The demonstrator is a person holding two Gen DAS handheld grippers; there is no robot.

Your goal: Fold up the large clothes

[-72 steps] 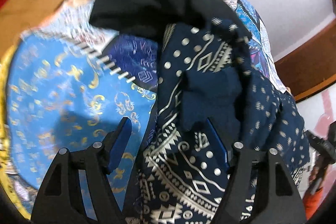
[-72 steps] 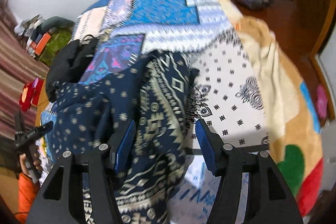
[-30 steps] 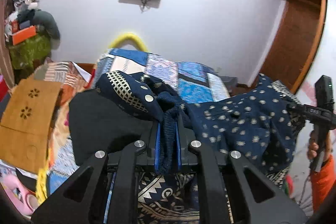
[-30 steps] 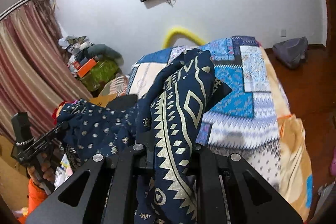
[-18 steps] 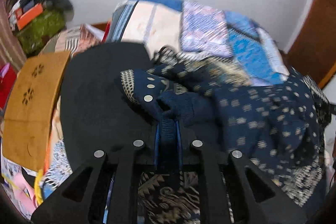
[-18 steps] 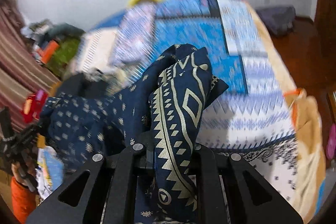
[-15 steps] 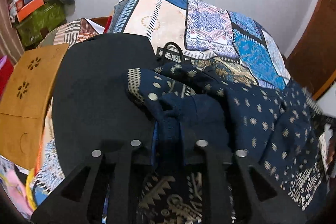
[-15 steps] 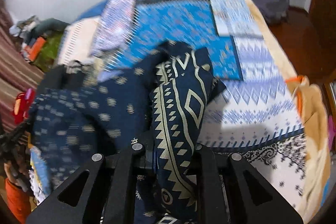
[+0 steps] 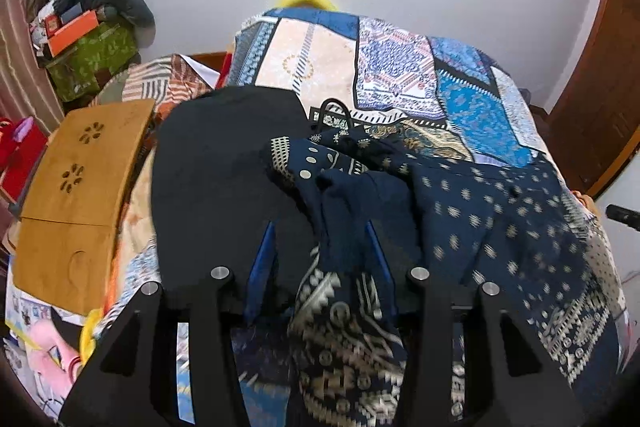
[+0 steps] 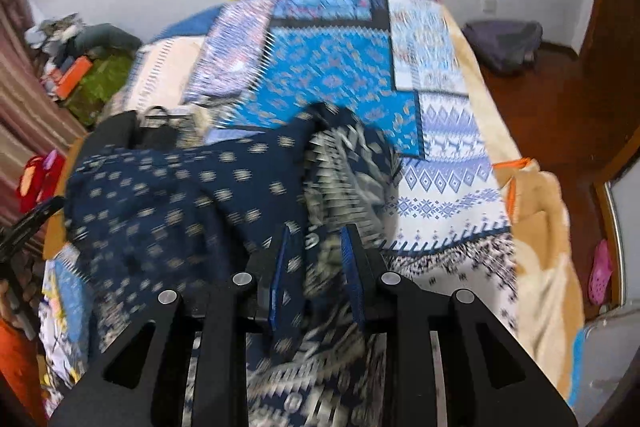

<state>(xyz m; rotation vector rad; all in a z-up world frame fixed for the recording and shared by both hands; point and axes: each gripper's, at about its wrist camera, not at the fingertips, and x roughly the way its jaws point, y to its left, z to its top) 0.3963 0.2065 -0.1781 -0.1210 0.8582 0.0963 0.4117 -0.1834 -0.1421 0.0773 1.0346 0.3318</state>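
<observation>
- Navy patterned garment (image 9: 472,211) with pale dots and geometric bands lies crumpled on the patchwork bedspread (image 9: 396,79), spread from one gripper across to the other.
- Left gripper (image 9: 320,243) has its blue-lined fingers spread apart; a bunched fold of the garment rises between them, nearer the right finger, with a gap to the left finger.
- From the left wrist view the rest of the cloth runs off to the right of the gripper, and a black garment (image 9: 224,163) lies flat just beside it on the left, partly under the left finger.
- Right gripper (image 10: 316,247) is parted too, less widely; a banded fold of the navy patterned garment (image 10: 176,203) sits between the fingers, though blur hides whether the pads touch it.
- In the right wrist view the dotted bulk lies to the gripper's left, the bare patchwork bedspread (image 10: 440,155) to its right.
- A wooden lap tray (image 9: 76,195) rests at the bed's left edge, well apart from the navy cloth.
</observation>
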